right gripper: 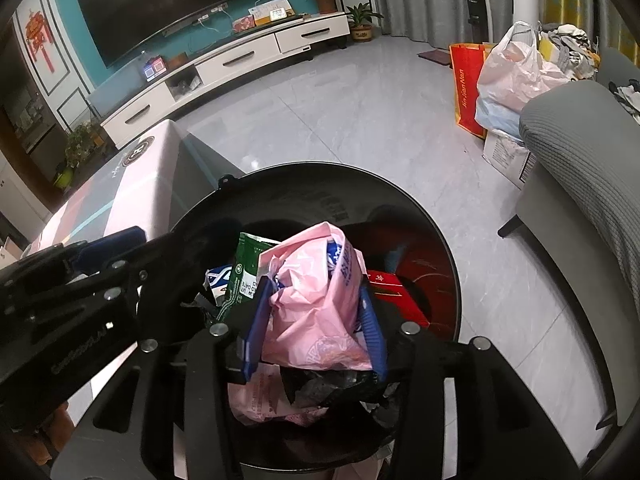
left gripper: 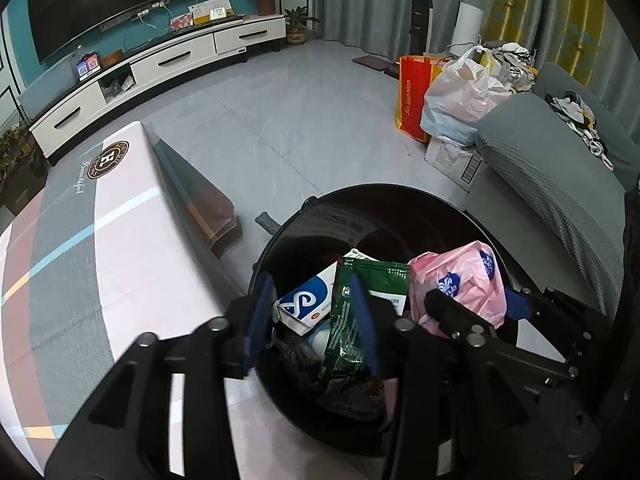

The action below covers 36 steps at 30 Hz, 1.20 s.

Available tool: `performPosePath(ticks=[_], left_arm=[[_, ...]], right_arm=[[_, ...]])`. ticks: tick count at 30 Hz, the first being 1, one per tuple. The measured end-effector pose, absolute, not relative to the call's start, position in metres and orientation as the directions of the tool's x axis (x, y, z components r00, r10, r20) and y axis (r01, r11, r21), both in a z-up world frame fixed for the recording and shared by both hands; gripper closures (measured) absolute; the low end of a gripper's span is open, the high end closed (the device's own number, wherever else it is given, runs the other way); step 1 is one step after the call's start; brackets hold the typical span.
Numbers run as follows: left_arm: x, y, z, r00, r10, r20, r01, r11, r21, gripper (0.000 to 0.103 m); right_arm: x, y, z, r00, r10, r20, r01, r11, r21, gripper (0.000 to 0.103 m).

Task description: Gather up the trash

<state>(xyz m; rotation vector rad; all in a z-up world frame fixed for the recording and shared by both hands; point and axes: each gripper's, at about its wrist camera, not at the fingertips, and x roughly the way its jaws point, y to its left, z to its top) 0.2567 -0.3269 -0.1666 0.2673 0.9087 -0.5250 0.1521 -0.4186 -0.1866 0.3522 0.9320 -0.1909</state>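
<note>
Living room with grey tile floor [left gripper: 280, 128], a white TV cabinet [left gripper: 160, 68] at eleven o'clock, and both grippers over a black trash bin [left gripper: 400, 208] beside a pink-and-grey table [left gripper: 80, 240].

The right wrist view alone shows a red carton [right gripper: 394, 296] at three o'clock inside the bin and a red knot ornament [right gripper: 38, 40] on the wall; the left wrist view alone shows the white-and-blue box [left gripper: 308, 300] clearly, beside the green foil packet [left gripper: 360, 280]. Both grippers angle steeply down into the bin. The left gripper [left gripper: 312, 320] has its jaws apart, the box and green packet between the blue pads; whether they press, I cannot tell. The right gripper [right gripper: 316, 320] brackets the pink plastic bag [right gripper: 316, 292], pads at its sides, grip uncertain.
</note>
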Motion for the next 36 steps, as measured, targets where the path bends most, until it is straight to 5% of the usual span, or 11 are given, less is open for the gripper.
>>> performPosePath(ticks=[10,16,26,36], left_arm=[[0.25,-0.318,-0.152,0.522,-0.326,-0.788,0.533,0.846,0.004,0.029],[0.248,-0.306,-0.14,0.531,-0.332,-0.779,0.524,0.852,-0.006,0.021],[0.222,-0.28,-0.116,0.552,-0.292,-0.781,0.519,0.854,0.047,0.003],[0.169,-0.235,-0.061,0.593,-0.279,-0.756,0.495,0.866,0.068,0.003]], right_arm=[[0.142,-0.416,-0.171,0.591,-0.036,-0.806,0.31,0.933,0.185,0.033],[0.134,-0.414,-0.161,0.596,-0.05,-0.801,0.314,0.933,0.175,0.03],[0.106,-0.404,-0.138,0.591,-0.098,-0.801,0.32,0.94,0.121,0.01],[0.055,-0.399,-0.083,0.557,-0.159,-0.815,0.385,0.919,0.084,0.003]])
